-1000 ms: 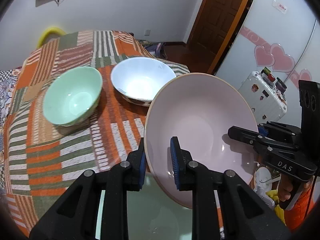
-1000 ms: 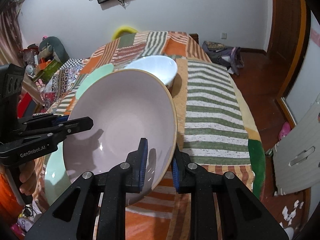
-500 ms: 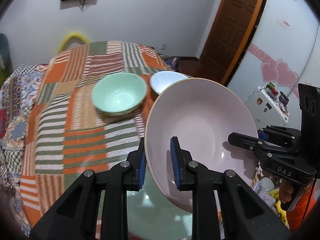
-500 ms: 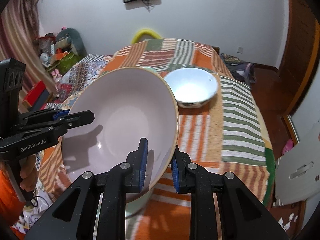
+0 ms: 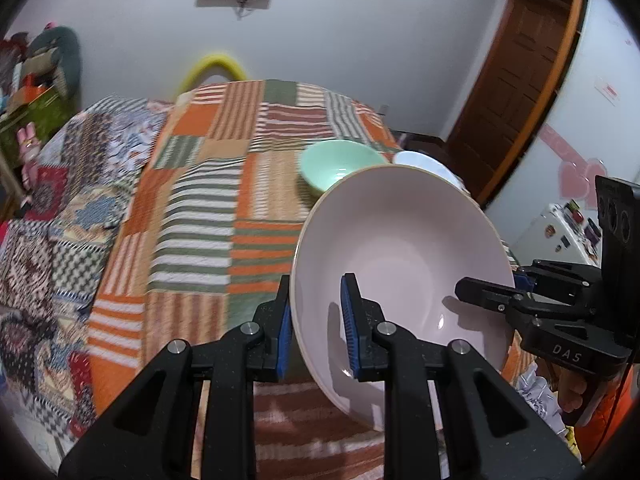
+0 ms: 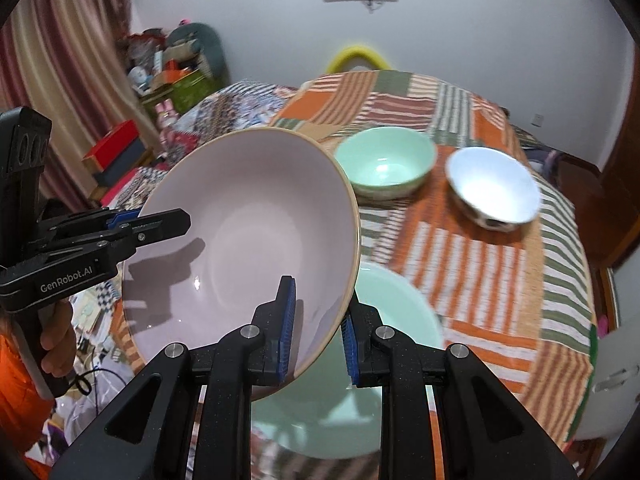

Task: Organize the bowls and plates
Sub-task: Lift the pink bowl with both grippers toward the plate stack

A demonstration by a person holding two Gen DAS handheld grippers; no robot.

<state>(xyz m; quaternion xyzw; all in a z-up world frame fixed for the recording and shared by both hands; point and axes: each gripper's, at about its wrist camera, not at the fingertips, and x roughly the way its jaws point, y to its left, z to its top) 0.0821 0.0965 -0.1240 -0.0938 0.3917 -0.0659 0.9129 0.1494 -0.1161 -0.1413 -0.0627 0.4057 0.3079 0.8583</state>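
Left wrist view: pink bowl point(image 5: 400, 264) raised and tilted above the near right part of the surface point(image 5: 200, 208), not yet set down. Left claw point(image 5: 316, 326) clamped on the bowl's near-left rim, one pad outside the wall, the other inside, gap narrowed to the wall's thickness. Right claw point(image 5: 480, 290) entering from the right and gripping the opposite rim; upper finger lying over the bowl's inside. Green bowl point(image 5: 340, 170) and white bowl point(image 5: 424, 166) standing far right on the striped cloth, close beside each other; contact between them not discernible. Neither nested with anything.

Right wrist view: pink bowl point(image 6: 244, 248) held in the air at near left, opening facing the camera. Right claw point(image 6: 318, 332) clenched on the near-right rim, inner pad inside the bowl, outer pad behind the wall. Left claw point(image 6: 160, 222) closed on the far-left rim. Green plate point(image 6: 400, 320) lying on the surface directly under and to the right of the pink bowl, partly hidden by it. Green bowl point(image 6: 386, 166) and white bowl point(image 6: 492, 188) at far centre and far right, apart by a narrow gap.

Progress, as judged: early to middle. Pink bowl in carriage by both claws; placement pending. Two small bowls and the plate not stacked.
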